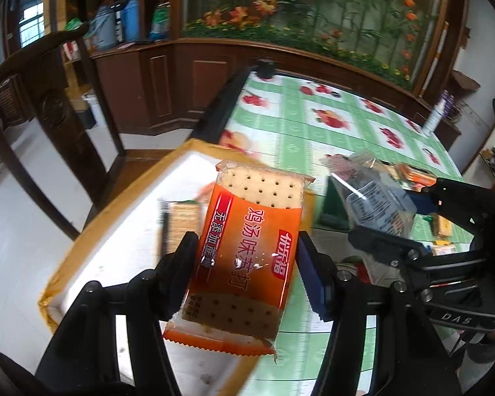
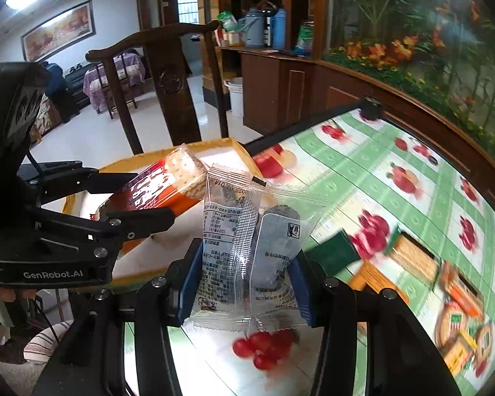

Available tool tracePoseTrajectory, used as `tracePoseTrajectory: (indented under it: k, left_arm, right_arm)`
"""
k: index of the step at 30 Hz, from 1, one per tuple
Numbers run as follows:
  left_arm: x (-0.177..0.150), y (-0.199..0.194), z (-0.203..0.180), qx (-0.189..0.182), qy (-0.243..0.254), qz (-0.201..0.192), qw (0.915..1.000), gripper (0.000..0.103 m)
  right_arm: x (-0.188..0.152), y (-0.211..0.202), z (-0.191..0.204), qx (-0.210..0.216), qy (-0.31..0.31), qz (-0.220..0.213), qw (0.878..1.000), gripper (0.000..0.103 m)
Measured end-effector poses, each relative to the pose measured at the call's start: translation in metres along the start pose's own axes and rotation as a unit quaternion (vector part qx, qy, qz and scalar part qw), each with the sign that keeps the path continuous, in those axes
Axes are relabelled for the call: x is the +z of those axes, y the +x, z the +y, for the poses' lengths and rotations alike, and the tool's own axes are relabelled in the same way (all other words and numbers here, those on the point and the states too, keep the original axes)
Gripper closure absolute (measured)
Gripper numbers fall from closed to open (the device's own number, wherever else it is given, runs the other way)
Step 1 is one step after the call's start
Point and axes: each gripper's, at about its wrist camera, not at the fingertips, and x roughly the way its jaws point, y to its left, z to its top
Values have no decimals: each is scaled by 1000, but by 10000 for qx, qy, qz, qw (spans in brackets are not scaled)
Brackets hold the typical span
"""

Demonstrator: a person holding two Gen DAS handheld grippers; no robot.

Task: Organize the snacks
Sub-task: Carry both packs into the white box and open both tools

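Note:
My left gripper [image 1: 246, 247] is shut on an orange cracker packet [image 1: 247, 224], its pads pressing the packet's two long sides. The packet hangs above a shallow box [image 1: 109, 211] with a yellow-brown rim and white inside, where a green-edged cracker packet [image 1: 184, 221] lies. My right gripper [image 2: 247, 259] is shut on a clear packet [image 2: 244, 231] with a printed label and dark pieces inside. It hovers just right of the box [image 2: 237, 147], over the table. In the right wrist view the left gripper [image 2: 145, 198] and its orange packet [image 2: 168, 181] show on the left.
The table [image 2: 363, 171] has a green checked cloth with fruit pictures. Several loose snack packets [image 2: 445, 297] lie to the right. A dark wooden chair [image 2: 171, 76] stands behind the box. A white bottle [image 1: 434, 115] stands at the table's far edge.

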Motion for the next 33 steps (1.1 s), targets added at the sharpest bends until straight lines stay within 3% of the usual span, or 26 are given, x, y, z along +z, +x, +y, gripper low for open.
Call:
tracePoseTrajectory:
  k: [6,11,19,26,31,33]
  left_arm:
    - [-2,9,35,371,-221,68,9990,42]
    - [-8,23,58,457,-450,263,9976,42]
    - [-17,35,73,641,-479,477,9957,42]
    - [-18,43,77,733,-698,724,9922,40]
    - [-18,39,87,659,-1059,694,9898,22]
    - [-18,35,86,778,-1022,599,9899,20]
  right_arm:
    - [15,29,10,138,-86,199,9997,53]
    - [27,57,25,267,-209,401,9986,53]
    - [27,96,42,256,-318,786,9961,53]
    - [22,95,47,377,-244,820,9956,47]
    - [22,89,41,516,83,692,9962,44]
    - [21,85,40,533,125,650,9964,41]
